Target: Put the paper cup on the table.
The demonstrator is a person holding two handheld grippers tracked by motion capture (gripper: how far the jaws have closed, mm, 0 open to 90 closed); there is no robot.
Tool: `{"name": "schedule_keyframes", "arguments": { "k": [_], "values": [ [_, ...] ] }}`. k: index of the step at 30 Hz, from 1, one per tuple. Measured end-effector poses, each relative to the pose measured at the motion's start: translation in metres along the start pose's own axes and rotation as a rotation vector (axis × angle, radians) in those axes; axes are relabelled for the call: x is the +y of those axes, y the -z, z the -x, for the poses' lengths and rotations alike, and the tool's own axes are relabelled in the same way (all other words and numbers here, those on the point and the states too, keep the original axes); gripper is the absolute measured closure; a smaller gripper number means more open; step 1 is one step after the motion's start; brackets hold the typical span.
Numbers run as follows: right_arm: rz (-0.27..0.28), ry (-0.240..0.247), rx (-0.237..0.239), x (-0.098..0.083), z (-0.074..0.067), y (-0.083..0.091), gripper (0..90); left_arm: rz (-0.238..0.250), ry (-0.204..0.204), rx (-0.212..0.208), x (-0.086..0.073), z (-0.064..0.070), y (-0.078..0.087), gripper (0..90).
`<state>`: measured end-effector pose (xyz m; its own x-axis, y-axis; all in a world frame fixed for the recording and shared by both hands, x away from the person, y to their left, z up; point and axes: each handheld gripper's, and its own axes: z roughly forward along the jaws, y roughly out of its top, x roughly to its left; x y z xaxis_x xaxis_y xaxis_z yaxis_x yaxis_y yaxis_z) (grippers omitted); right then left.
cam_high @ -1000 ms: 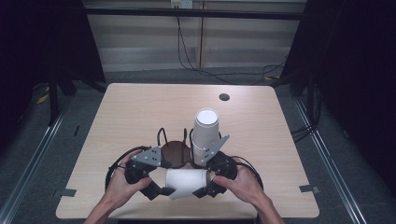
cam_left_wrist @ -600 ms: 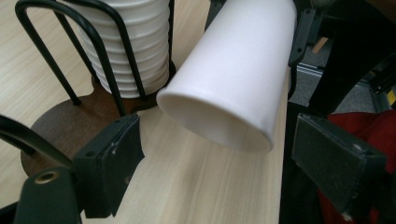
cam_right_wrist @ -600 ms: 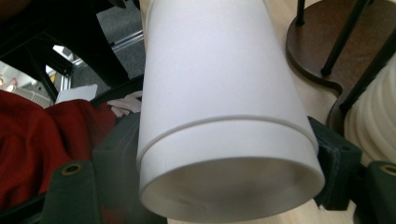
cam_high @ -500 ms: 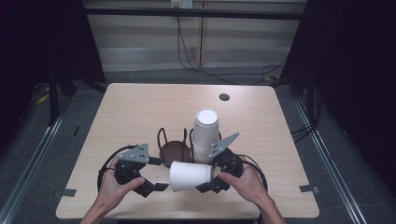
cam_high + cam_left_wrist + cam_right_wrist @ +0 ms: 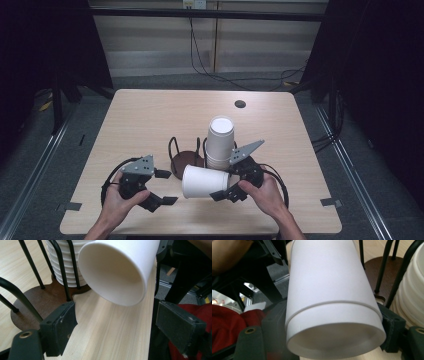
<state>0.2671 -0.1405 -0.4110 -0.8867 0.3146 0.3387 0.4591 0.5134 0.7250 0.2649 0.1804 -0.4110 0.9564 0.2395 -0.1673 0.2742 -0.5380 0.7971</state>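
A white paper cup (image 5: 202,181) lies on its side just above the table's front part, and my right gripper (image 5: 220,187) is shut on its base end (image 5: 329,290). Its open mouth (image 5: 117,272) faces my left gripper (image 5: 167,187), which is open and a short way to the cup's left, touching nothing. In the left gripper view the two black pads (image 5: 62,325) stand wide apart below the cup's mouth. A tall stack of white cups (image 5: 220,140) stands upside down in a wire holder just behind the held cup.
The holder has a dark brown round base (image 5: 182,161) with black wire uprights (image 5: 65,270), one bay without cups. A small dark round spot (image 5: 240,104) marks the far table top. The table's front edge (image 5: 200,231) is near both hands.
My left gripper has drawn back to the left, away from the cup's mouth, with its jaws open. The cup stays lying sideways in my right gripper.
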Motion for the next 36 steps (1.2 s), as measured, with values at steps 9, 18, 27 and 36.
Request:
{"name": "schedule_keyframes", "arguments": {
  "k": [9, 18, 27, 36],
  "values": [
    [0.068, 0.013, 0.021, -0.001, 0.001, 0.003, 24.3, 0.037, 0.032, -0.061, -0.003, -0.001, -0.004, 16.2],
    [0.119, 0.041, 0.037, -0.002, 0.001, 0.006, 24.4, 0.072, 0.044, -0.040, -0.005, -0.001, -0.006, 16.0],
    [0.189, 0.044, 0.063, -0.004, 0.002, 0.010, 24.4, 0.130, 0.021, -0.032, -0.005, 0.003, -0.005, 15.9],
    [0.244, 0.067, 0.105, -0.007, 0.005, 0.011, 24.4, 0.181, 0.049, -0.050, -0.005, 0.005, -0.008, 15.9]
  ]
}}
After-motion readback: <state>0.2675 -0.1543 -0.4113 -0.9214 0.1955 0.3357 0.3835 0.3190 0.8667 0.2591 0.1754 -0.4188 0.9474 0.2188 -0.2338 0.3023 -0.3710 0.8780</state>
